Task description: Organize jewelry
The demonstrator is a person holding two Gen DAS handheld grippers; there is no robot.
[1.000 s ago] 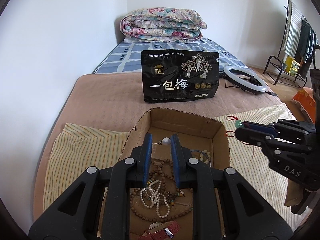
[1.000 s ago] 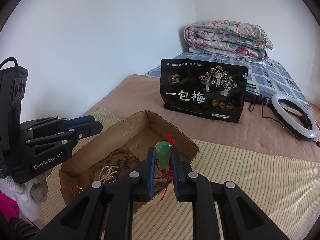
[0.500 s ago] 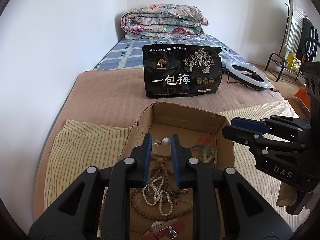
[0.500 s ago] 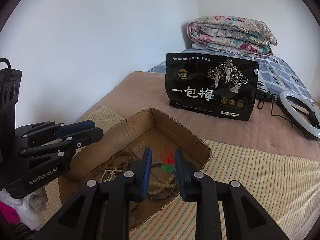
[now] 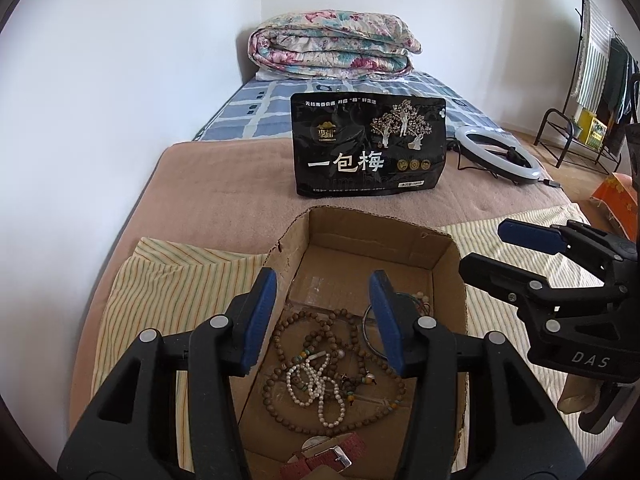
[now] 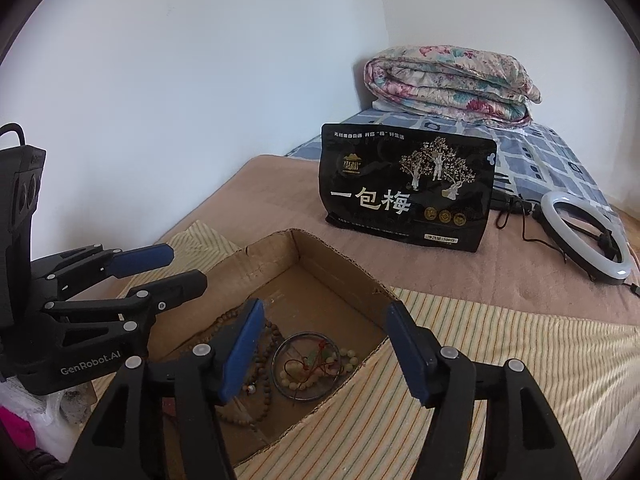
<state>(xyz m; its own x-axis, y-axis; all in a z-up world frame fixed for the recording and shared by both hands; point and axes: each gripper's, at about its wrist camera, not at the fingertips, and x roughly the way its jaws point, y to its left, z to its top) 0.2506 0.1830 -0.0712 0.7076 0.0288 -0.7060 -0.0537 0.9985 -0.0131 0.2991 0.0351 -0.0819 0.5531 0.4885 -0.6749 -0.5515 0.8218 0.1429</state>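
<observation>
An open cardboard box point(image 5: 448, 256) point(image 6: 340, 264) sits on a striped cloth on the bed. Inside it lie brown bead strings point(image 5: 304, 320), a white pearl necklace point(image 5: 316, 384), a dark bangle point(image 6: 306, 364), a green pendant on a red cord point(image 6: 316, 358) and a red watch strap point(image 5: 324, 458). My left gripper point(image 5: 322, 320) is open and empty above the box's near half. My right gripper point(image 6: 324, 354) is open and empty above the box's right side. It also shows in the left wrist view point(image 5: 520, 256).
A black snack bag point(image 5: 368, 144) stands behind the box. A white ring light point(image 5: 496, 154) lies to its right. A folded floral quilt point(image 5: 332, 46) is at the bed's far end. A clothes rack point(image 5: 592, 80) stands far right. The wall runs along the left.
Both grippers opened. The left let go of a white pearl piece, the right let go of the green pendant, which now lies in the box. Both grippers drew back a little.
</observation>
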